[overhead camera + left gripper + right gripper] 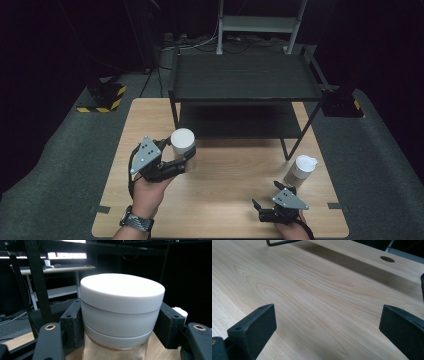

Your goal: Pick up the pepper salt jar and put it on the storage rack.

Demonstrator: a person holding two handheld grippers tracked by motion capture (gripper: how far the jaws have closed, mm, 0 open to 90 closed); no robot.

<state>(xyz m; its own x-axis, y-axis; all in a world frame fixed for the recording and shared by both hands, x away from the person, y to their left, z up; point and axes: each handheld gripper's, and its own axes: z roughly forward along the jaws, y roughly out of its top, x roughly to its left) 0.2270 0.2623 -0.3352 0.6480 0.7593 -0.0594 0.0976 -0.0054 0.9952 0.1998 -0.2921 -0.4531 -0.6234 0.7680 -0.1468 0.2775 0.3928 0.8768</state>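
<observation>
Left gripper (181,159): jaws closed against both sides of a white-lidded jar (183,146), gripping just under the lid, over the wooden bench (225,200). Right gripper (264,207): jaws spread wide, nothing between them, bare bench beneath. A second white-capped jar (300,170) stands just beyond the right jaws, apart.

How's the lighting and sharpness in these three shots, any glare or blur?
High view: the wooden table is lit, the surroundings nearly black, the picture soft. Left gripper view: the jar's white lid is sharp and bright, the background dim, with overexposed strips at top left. Right gripper view: even light, clear wood grain, a broad shadow across the far tabletop.
</observation>
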